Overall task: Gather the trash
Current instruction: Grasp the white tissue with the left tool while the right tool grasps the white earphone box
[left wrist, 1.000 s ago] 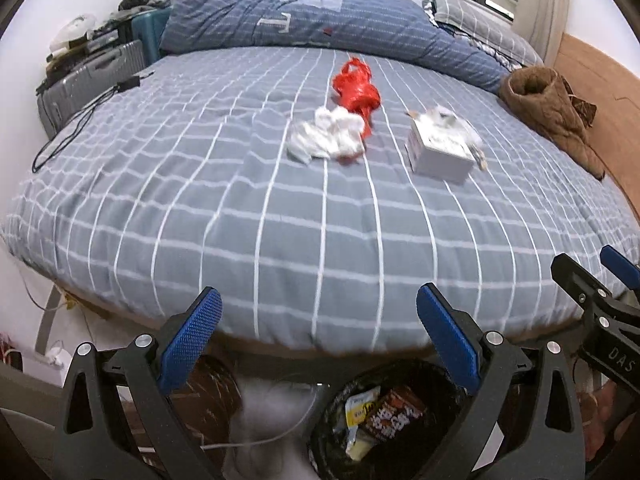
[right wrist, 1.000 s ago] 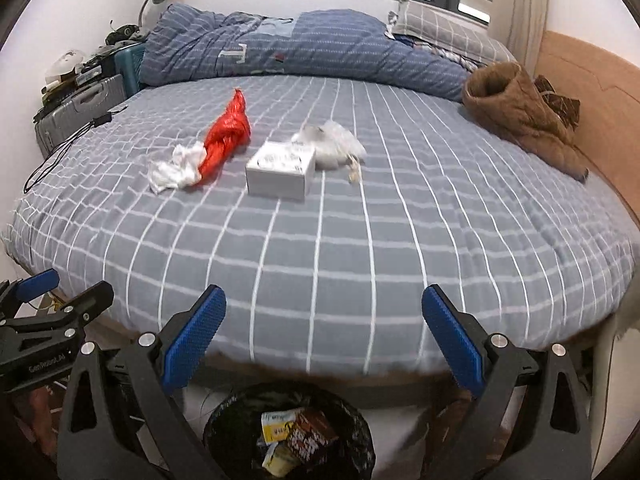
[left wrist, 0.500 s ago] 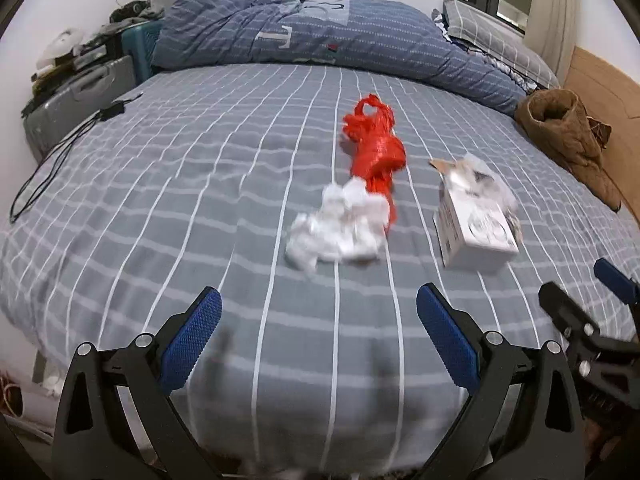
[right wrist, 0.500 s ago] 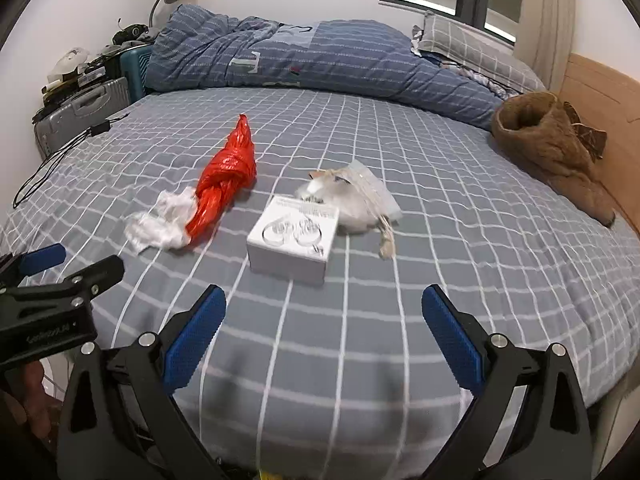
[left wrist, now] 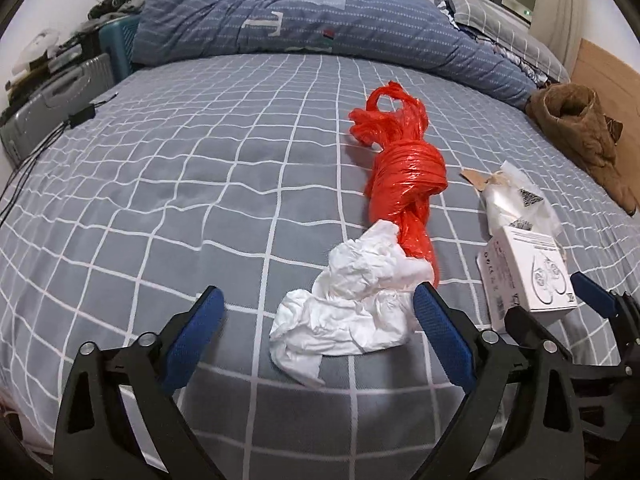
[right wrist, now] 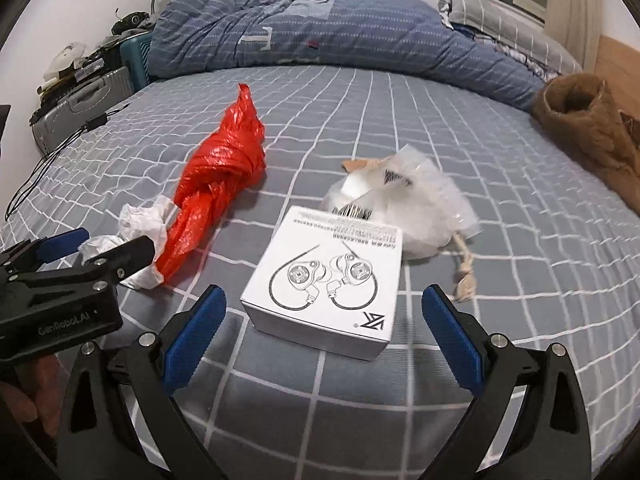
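We are holding the left gripper (left wrist: 316, 312) wide around crumpled white tissue (left wrist: 352, 308) on the grey checked bedsheet (left wrist: 160, 184); right gripper (right wrist: 324, 312), wide, is framing the white cardboard earphone box (right wrist: 328, 284). Risk: pinching sheet fabric.

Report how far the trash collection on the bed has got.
Done: nothing visibly collected. The crumpled white tissue, red plastic bag, white earphone box and clear plastic wrapper all lie on the bed. In hand: nothing. The left tool is open at the tissue, the right tool open at the box. Left: all four pieces.
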{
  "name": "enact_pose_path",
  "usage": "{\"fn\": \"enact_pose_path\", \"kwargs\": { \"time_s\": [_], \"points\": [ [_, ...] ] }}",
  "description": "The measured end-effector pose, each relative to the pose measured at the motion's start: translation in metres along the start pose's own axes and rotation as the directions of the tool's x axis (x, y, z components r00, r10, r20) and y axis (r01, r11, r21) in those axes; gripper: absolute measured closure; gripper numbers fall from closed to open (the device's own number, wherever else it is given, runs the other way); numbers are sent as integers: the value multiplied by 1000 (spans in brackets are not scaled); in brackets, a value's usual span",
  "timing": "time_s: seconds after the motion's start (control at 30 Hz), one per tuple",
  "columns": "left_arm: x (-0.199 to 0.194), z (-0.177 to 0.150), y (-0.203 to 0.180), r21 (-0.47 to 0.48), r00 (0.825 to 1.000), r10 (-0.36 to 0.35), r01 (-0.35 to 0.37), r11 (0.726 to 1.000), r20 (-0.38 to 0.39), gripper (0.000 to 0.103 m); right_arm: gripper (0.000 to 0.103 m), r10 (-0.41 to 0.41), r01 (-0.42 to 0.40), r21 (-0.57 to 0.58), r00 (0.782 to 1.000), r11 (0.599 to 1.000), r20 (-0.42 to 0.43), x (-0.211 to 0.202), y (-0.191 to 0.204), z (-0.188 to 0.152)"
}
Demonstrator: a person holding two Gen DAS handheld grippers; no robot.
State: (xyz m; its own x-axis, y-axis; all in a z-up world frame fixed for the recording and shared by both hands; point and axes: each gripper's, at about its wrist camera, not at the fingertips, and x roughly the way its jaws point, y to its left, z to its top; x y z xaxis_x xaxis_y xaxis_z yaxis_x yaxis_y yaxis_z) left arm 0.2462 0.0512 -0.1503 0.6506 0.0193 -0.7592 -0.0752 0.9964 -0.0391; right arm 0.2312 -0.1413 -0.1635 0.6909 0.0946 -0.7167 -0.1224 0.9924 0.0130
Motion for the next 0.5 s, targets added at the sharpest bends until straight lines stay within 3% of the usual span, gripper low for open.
{"fn": "enact_pose_path", "kwargs": {
  "time_s": [0.17,0.37,0.5],
  "points": [
    [6,-2,1,12,1000,-10,10,1000,-3,34,28,23,-22,16,999,1000,-30,12,-1,1],
    [12,-7,-6,28,998,-53,54,998,-25,76,29,44,-43,37,999,998,-21,12,-4,1],
    [10,-10,-7,24,998,-64,65,998,-25,85,29,40,-39,34,999,999,-15,10,-4,-1]
  ]
}}
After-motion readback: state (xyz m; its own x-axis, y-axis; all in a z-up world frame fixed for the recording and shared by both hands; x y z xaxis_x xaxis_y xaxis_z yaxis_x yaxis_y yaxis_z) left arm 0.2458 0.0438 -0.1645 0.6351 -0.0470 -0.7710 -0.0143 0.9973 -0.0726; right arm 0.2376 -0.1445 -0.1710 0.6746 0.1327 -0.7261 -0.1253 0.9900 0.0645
